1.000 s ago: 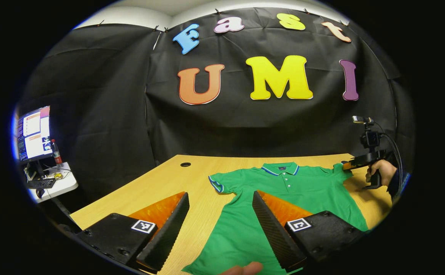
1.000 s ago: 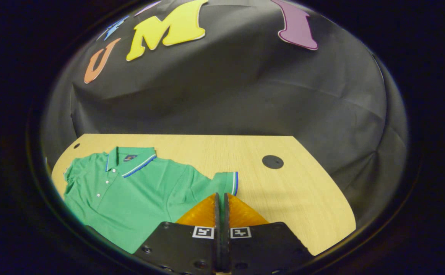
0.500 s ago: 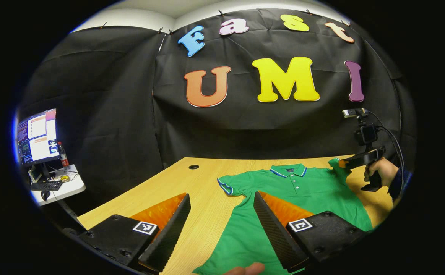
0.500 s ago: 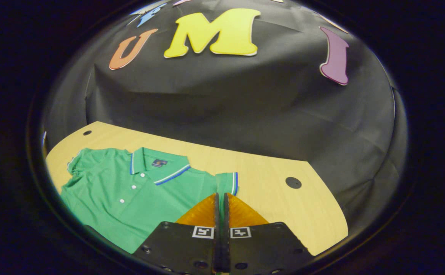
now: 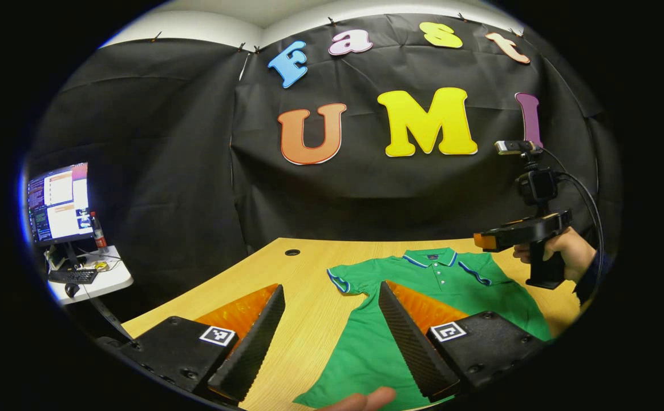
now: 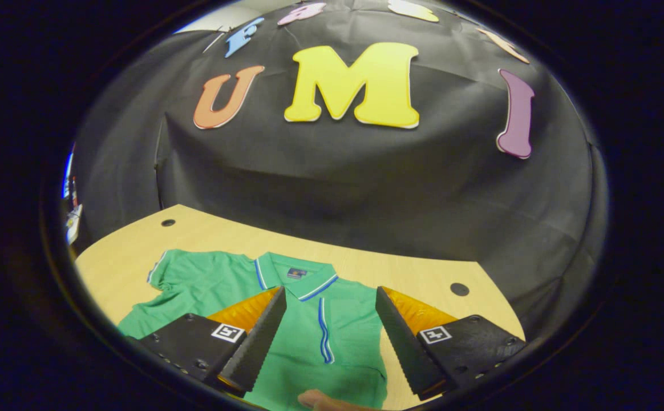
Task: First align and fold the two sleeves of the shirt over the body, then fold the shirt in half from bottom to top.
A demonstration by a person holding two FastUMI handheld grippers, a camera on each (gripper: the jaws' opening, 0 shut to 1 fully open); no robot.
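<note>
The lower part of the shirt [image 5: 366, 354] is being cut off by the picture's edge (both views), and is partly being hidden by fingers [image 5: 406, 337].

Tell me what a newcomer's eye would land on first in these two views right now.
The bright green polo shirt spread on the wooden table, with one sleeve already folded over its body and the other sleeve lying out flat. Next, the right gripper, held above the folded side by a hand; in the right gripper view its jaws stand open over the shirt. The left gripper is open too, low over the shirt's near edge.
</note>
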